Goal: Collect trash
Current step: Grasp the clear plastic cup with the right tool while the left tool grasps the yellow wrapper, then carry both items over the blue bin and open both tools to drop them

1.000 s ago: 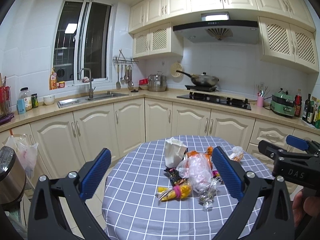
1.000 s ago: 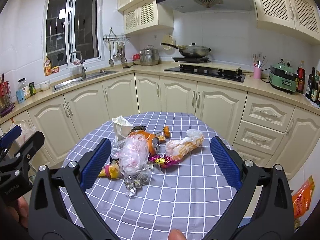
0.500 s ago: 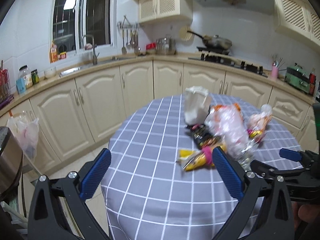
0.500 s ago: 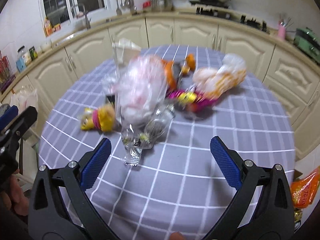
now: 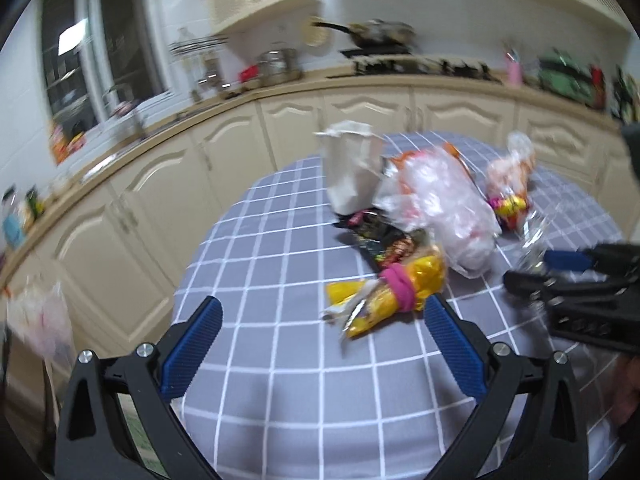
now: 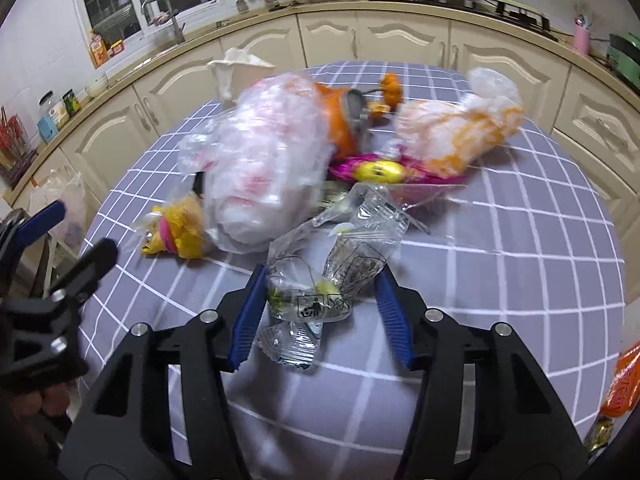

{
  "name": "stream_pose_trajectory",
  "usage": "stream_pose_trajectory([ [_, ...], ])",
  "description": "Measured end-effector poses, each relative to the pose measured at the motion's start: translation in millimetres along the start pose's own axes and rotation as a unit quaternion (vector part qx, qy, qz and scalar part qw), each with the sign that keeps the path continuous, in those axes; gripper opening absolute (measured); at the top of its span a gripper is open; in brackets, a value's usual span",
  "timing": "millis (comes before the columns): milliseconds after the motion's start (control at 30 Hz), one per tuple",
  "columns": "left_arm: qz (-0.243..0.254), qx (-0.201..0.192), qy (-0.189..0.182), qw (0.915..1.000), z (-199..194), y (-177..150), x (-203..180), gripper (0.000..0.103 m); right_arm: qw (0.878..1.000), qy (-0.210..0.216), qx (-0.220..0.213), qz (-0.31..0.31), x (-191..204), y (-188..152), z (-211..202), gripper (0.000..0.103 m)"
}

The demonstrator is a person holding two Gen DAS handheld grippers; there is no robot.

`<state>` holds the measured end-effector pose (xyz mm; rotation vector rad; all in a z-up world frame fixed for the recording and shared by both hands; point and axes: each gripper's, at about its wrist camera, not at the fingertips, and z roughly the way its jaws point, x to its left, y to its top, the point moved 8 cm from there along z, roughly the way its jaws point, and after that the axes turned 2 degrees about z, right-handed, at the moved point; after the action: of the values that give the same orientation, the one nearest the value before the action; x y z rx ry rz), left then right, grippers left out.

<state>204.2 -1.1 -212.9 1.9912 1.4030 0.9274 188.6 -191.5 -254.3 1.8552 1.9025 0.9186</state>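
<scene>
A heap of trash lies on the round table with the grey checked cloth (image 6: 520, 248). A clear crinkled wrapper (image 6: 316, 280) lies nearest, between the pads of my right gripper (image 6: 320, 300), whose jaws stand partly closed around it, pads not visibly touching it. Behind it are a white plastic bag (image 6: 260, 160), a yellow wrapper with a pink band (image 5: 396, 288), a magenta-and-yellow wrapper (image 6: 380, 170) and an orange-white bag (image 6: 456, 136). My left gripper (image 5: 320, 328) is open and empty, just short of the yellow wrapper.
A white paper bag (image 5: 352, 172) stands at the back of the heap. Cream kitchen cabinets and a worktop (image 6: 400, 36) curve behind the table. An orange packet (image 6: 624, 384) lies on the floor at the right. A plastic bag (image 5: 40, 316) hangs at the left.
Both grippers have moved down and in towards the table. My right gripper's jaws have narrowed around the clear wrapper. The left gripper has come close to the yellow wrapper.
</scene>
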Motion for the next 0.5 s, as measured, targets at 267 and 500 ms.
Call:
stream_pose_trajectory([
  [267, 0.093, 0.049, -0.037, 0.9938, 49, 1, -36, 0.098, 0.999, -0.004, -0.01, 0.036, -37, -6, -19, 0.054],
  [500, 0.065, 0.059, -0.103, 0.9907, 39, -2, -53, 0.038, 0.999, 0.006, -0.017, 0.041, -39, -5, -28, 0.054],
])
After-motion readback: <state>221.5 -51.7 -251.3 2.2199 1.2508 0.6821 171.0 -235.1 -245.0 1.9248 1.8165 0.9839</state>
